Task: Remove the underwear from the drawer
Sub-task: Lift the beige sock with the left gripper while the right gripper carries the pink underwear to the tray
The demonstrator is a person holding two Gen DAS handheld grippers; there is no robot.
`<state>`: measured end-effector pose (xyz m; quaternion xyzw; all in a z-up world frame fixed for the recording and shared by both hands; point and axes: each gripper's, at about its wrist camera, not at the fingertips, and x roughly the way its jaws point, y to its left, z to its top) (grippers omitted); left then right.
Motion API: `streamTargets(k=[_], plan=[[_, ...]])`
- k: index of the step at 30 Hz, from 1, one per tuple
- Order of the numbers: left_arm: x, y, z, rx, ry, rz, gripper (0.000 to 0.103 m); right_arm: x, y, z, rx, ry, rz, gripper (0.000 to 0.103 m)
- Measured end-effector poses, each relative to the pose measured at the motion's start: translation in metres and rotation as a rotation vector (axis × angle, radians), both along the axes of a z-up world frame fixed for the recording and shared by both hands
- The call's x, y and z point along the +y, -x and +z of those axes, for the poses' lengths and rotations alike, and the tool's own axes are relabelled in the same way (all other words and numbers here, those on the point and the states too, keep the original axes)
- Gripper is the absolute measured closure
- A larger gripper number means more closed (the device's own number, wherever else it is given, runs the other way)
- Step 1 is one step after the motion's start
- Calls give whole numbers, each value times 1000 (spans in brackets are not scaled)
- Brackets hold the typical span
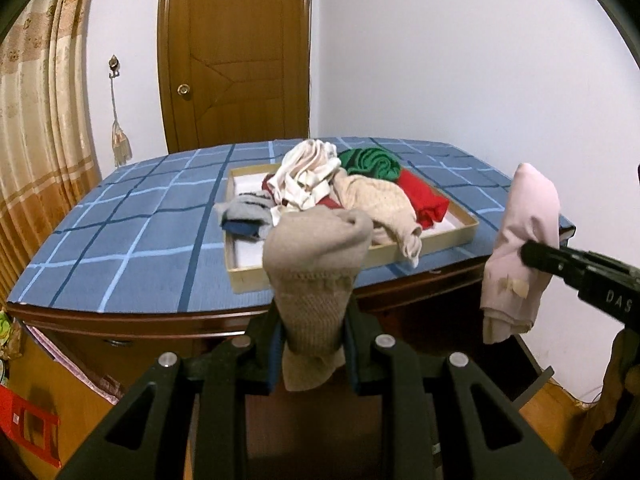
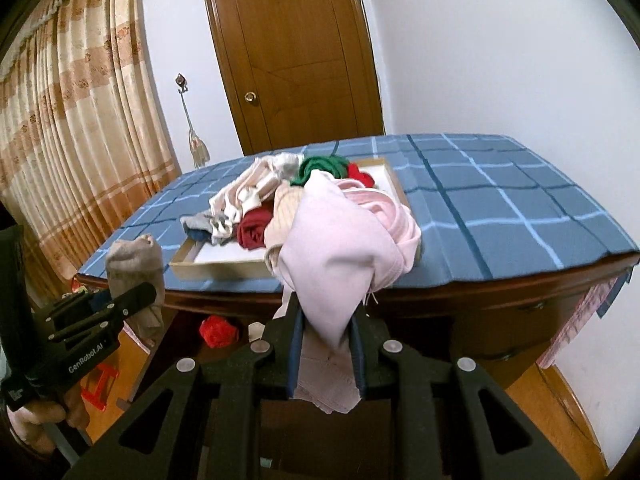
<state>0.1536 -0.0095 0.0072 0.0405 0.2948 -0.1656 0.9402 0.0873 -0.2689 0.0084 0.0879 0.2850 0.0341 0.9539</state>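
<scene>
Underwear fills the shallow wooden tray [image 1: 456,236] on my blue checked tabletop [image 1: 132,232]. My right tongs [image 2: 326,332] clamp a pale pink garment [image 2: 336,256] above its front edge; my left tongs [image 1: 314,330] pinch a beige knit piece [image 1: 316,264].

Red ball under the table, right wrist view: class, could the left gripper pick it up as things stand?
Probably not yet. The left gripper is shut on a beige sock, so its fingers are full. The red ball lies unobstructed below the table edge.
</scene>
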Motion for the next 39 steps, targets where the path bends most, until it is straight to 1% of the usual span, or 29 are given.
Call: streamTargets(k=[11,21,25,30,39], plan=[[0,-13,22,-57,1,15,80,-4,-18,30,-60,49,8,80],[2,-27,35,-86,20,36,80,9,-42,50,-95,66,56,80],[5,-38,42,-105,26,50,80,14,-53,55,-105,73,71,80],[4,-52,45,-99,29,61,80,20,-70,60,-107,87,87,80],[2,-81,50,-114,38,90,80,28,-103,60,-99,108,111,80]])
